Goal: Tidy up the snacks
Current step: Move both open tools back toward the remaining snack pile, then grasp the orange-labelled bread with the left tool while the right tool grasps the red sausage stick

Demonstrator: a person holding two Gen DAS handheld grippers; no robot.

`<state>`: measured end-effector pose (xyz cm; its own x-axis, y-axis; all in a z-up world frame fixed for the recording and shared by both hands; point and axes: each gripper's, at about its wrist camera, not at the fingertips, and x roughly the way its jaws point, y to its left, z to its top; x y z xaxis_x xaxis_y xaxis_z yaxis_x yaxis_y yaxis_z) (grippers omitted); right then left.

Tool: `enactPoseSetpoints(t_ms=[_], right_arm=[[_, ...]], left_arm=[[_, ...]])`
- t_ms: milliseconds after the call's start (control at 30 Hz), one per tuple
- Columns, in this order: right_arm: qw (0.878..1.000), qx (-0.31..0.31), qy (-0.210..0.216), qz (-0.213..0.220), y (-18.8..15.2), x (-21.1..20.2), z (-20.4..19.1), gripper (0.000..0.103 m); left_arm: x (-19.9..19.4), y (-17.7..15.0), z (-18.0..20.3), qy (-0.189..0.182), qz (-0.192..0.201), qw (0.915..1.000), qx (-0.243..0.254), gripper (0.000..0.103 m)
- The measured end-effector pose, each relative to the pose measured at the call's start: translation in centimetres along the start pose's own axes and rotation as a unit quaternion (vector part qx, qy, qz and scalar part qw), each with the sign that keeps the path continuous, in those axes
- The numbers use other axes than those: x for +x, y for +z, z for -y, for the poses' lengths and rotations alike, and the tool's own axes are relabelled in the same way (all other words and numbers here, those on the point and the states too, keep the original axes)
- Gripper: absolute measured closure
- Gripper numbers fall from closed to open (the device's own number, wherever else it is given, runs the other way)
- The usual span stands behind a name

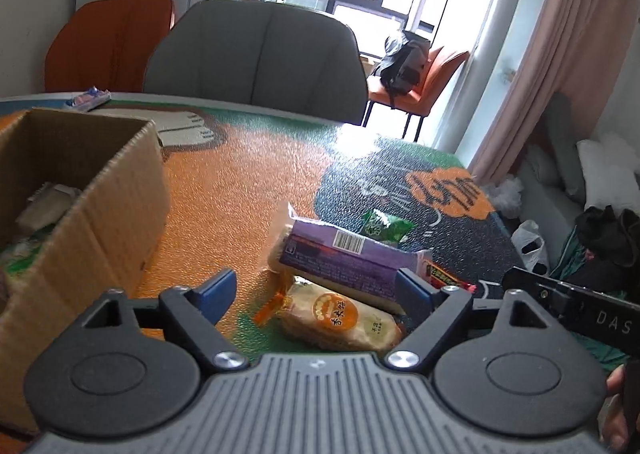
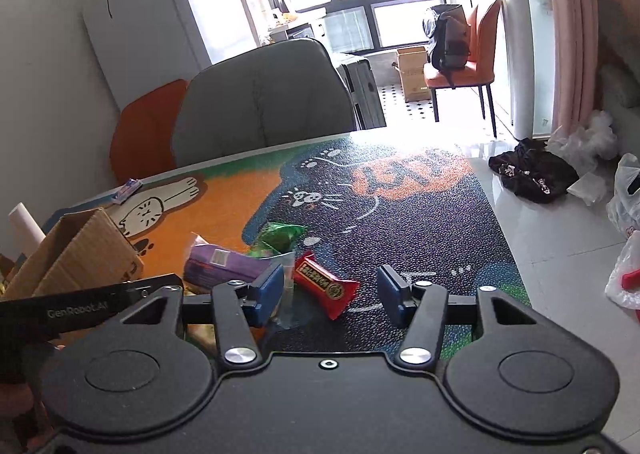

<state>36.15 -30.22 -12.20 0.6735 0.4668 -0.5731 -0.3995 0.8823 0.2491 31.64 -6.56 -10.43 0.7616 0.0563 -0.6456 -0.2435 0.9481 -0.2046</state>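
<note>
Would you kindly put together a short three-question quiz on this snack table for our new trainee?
1. True or false: the purple snack pack lies partly on top of the round-labelled pastry pack.
2. Which snack lies between the fingers of the right tongs? A) the green packet B) the red bar C) the purple pack
3. Fill in: the cardboard box stands on the table to the ____ of the snack pile in the left wrist view.

Key: 1 true; 2 B, with the pads not yet touching it; 3 left.
</note>
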Motion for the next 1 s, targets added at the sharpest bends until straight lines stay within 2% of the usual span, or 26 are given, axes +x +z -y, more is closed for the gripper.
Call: enactPoseSetpoints(t_ms=[367,533,667,933,1000], right_arm=[[1.0,-0.005,0.02,-0.014,0.5,3.5,1.0,0.053],[0.999,-0.014,0.024,-0.023,0.6,4.9,0.8,0.057],[0.999,-0.018,0.028,-0.034,0.2,5.3,0.5,0.064],[0.998,-0.031,0.018,-0.054,-1.2,4.6,-0.8,0.069],[0.998,-0.034,0.012,-0.06,-1.5,4.6,-1.1,0.076]], left_arm=[[4.5,0.0,1.2,0.052,-0.021,0.9982,0.021,0.018],[5.3,-0.5,0.9,0.066,-0.032,0.997,0.025,0.018],[4.7,-0.8,0.5,0.064,-0.033,0.9971,0.024,0.018],[3.3,-1.8,0.5,0.044,-0.044,0.9975,0.032,0.017],[3.1,-2.1,0.2,0.04,-0.049,0.9974,0.034,0.017]])
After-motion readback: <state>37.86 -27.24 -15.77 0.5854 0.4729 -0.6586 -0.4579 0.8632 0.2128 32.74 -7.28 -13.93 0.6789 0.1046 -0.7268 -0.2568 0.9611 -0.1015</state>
